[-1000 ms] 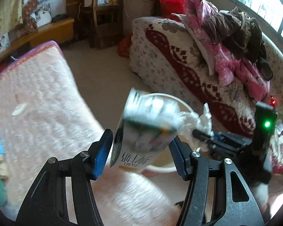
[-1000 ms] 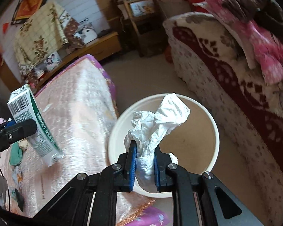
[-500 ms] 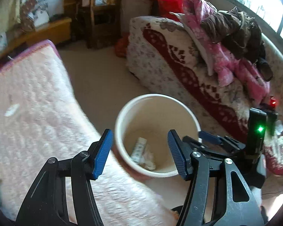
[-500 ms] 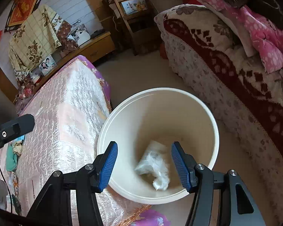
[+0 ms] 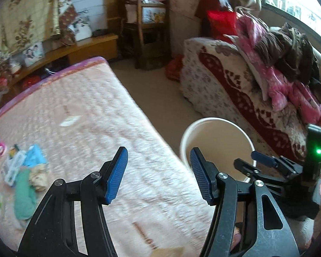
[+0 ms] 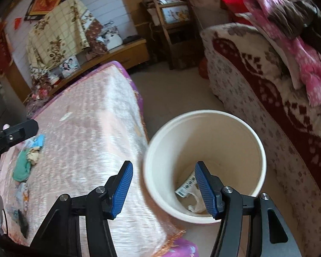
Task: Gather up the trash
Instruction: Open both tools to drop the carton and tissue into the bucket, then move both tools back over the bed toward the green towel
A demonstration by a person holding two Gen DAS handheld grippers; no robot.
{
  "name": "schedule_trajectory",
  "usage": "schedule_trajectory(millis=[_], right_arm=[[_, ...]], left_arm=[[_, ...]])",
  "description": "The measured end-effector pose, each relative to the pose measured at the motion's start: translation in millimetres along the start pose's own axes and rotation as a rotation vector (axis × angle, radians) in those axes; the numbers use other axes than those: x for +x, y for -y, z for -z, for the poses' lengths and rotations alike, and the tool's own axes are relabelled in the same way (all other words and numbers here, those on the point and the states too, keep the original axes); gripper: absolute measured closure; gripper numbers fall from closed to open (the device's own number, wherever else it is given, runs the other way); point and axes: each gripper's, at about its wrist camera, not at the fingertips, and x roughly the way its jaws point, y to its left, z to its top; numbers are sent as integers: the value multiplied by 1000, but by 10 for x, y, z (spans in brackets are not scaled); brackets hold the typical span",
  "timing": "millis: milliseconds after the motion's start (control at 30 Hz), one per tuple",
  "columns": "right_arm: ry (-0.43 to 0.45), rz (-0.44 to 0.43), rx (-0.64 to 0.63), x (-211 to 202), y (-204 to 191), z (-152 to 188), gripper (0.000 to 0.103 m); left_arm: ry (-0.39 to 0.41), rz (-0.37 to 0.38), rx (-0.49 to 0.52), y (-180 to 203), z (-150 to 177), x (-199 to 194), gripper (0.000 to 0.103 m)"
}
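Both the left gripper [image 5: 158,174] and right gripper [image 6: 162,187] are spread, empty; a barcoded carton [image 6: 186,187] and crumpled tissue [image 6: 195,205] lie inside the bucket [image 6: 203,115], lettering unreadable.

1. My left tool [image 5: 158,174] and right tool [image 6: 162,184] show matt black plastic arms with ribbed blue rubbery pads [image 5: 115,175].
2. The bucket [image 6: 241,132] looks smooth, cream plastic, slightly glossy.
3. Inside the bucket, I see crumpled white paper [image 6: 195,205] and a printed carton [image 6: 186,187].
4. Beside the bucket, the bed cover [image 5: 92,115] is quilted pink cloth with a soft sheen.
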Motion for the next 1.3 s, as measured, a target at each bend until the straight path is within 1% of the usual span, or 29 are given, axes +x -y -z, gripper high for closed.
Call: schedule_trajectory(millis=[100, 267, 333, 367, 400, 533, 567, 700, 733, 800, 867, 1000, 1133, 1300], right_arm=[[19, -19, -30, -81, -258, -9, 45], [40, -67, -82, -174, -740, -30, 44], [34, -107, -104, -179, -947, -24, 42], [29, -132, -113, -172, -1058, -16, 37], [25, -144, -119, -165, -1122, -12, 34], [8, -185, -185, -109, -1567, 34, 34], [4, -197, -197, -85, -1679, 47, 34], [-8, -233, -226, 17, -2015, 86, 34], [-14, -241, -233, 54, -2106, 95, 34], [-31, -253, -246, 116, -2250, 120, 34], [-39, -265, -253, 180, -2377, 147, 34], [-68, -262, -276, 314, -2576, 167, 34], [-84, -247, -305, 409, -2706, 175, 34], [-83, -237, -310, 492, -2767, 126, 34]], left_arm=[[8, -19, -22, -229, 74, -147, 44], [11, -28, -85, -706, 237, -398, 44], [15, -32, -117, -927, 300, -503, 44], [16, -38, -135, -1054, 332, -561, 44], [16, -44, -151, -1184, 370, -615, 44], [11, -76, -209, -1654, 533, -809, 44], [8, -94, -221, -1805, 605, -864, 43], [-6, -136, -245, -2204, 846, -969, 43], [-11, -140, -249, -2266, 883, -974, 42], [-26, -150, -256, -2397, 956, -946, 37], [-44, -142, -259, -2499, 1027, -861, 36], [-82, -114, -260, -2585, 1109, -601, 36], [-111, -124, -253, -2641, 1121, -360, 36], [-100, -129, -287, -2748, 1102, -271, 36]])
